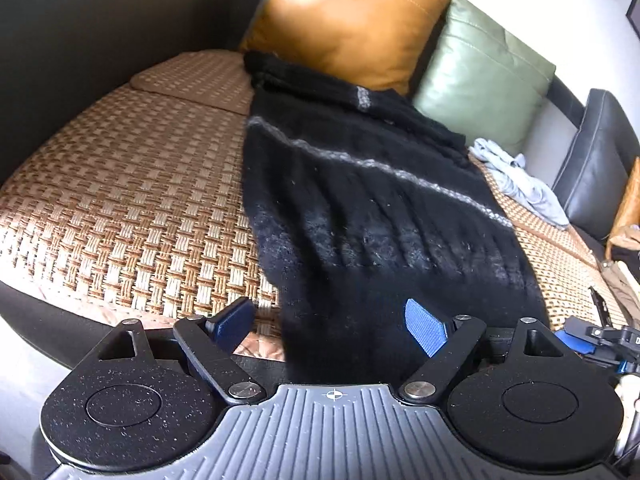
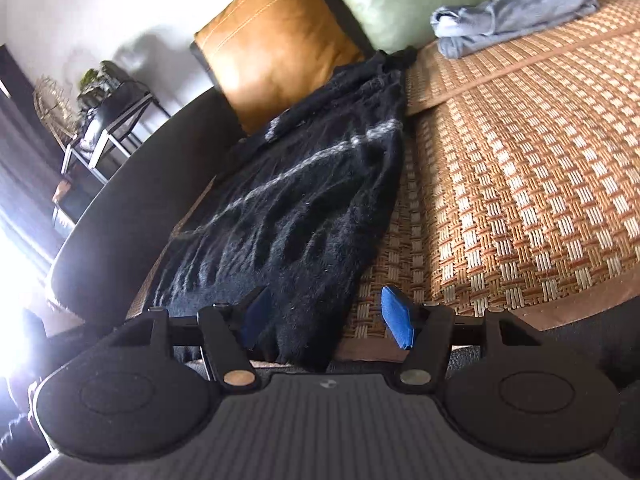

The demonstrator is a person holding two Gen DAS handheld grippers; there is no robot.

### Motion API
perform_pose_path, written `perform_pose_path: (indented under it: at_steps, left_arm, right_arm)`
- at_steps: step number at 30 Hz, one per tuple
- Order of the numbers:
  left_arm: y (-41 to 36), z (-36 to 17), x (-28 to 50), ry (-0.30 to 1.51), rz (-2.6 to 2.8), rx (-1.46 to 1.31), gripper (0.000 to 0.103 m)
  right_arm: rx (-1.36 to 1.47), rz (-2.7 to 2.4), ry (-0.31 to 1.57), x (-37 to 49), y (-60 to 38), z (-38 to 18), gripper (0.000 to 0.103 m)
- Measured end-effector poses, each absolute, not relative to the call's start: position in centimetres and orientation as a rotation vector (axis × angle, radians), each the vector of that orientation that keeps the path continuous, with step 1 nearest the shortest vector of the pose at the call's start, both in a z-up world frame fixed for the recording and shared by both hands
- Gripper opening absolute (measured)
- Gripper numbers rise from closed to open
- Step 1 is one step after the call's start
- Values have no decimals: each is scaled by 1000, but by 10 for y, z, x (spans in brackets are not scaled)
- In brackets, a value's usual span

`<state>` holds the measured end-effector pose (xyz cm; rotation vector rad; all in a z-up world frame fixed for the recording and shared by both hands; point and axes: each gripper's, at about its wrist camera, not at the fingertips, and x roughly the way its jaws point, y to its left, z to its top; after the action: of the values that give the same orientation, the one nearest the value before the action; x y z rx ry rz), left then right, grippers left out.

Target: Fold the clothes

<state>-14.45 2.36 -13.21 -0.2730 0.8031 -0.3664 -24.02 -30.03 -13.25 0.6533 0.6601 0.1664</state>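
A black fuzzy sweater (image 1: 360, 200) with a thin grey stripe lies spread on the woven mat of a sofa, its near hem hanging over the front edge. It also shows in the right wrist view (image 2: 304, 216). My left gripper (image 1: 332, 328) is open, its blue pads on either side of the sweater's near hem. My right gripper (image 2: 324, 316) is open at the hem's right corner, the left pad over the cloth and the right pad over the mat. A crumpled light grey garment (image 1: 520, 184) lies farther back on the mat and shows in the right wrist view (image 2: 516, 12).
The woven mat (image 1: 132, 208) covers the dark sofa seat. An orange cushion (image 1: 348, 20) and a green cushion (image 1: 484, 76) lean on the backrest. A dark armrest (image 1: 596, 168) stands at the right. A side table (image 2: 108, 120) with plants stands beyond the sofa's left end.
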Motion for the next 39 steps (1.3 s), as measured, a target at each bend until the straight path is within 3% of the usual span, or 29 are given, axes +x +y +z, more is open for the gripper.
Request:
perform_pose_path:
  at_steps: [1, 2, 3, 7, 9, 10, 14, 16, 17, 18, 19, 21, 31, 39]
  left_arm:
    - [22, -132, -145, 802, -384, -273, 80]
    - [21, -133, -146, 800, -401, -274, 64]
    - [21, -134, -148, 803, -407, -279, 58]
    - [25, -139, -151, 806, -422, -333, 65]
    - [27, -140, -151, 801, -439, -388, 82]
    - [27, -141, -152, 794, -438, -404, 85]
    - [17, -140, -155, 777, -412, -375, 84]
    - [17, -140, -155, 783, -411, -381, 71]
    - [18, -141, -154, 792, -412, -397, 55]
    - [21, -143, -152, 810, -401, -416, 28]
    - [24, -145, -151, 830, -378, -428, 8]
    - [30, -148, -148, 845, -355, -490, 1]
    - [74, -108, -150, 706, -373, -792, 0]
    - [53, -77, -68, 621, -355, -818, 1]
  right_arm:
    - [657, 164, 662, -239, -299, -135, 66]
    - [661, 164, 664, -238, -299, -138, 66]
    - [665, 165, 667, -237, -298, -141, 67]
    - [666, 176, 651, -236, -294, -142, 65]
    - [708, 232, 636, -237, -294, -140, 58]
    - [713, 247, 634, -238, -293, -139, 58]
    - [705, 241, 666, -238, -289, -139, 56]
    - [719, 234, 678, -241, -287, -140, 56]
    - [717, 230, 683, -242, -286, -141, 56]
    - [710, 230, 685, -243, -284, -141, 54]
    - [700, 233, 688, -242, -282, -141, 37]
    - [733, 252, 717, -238, -282, -145, 7]
    - [907, 363, 566, -251, -318, -103, 7]
    - [967, 347, 452, -172, -344, -72, 7]
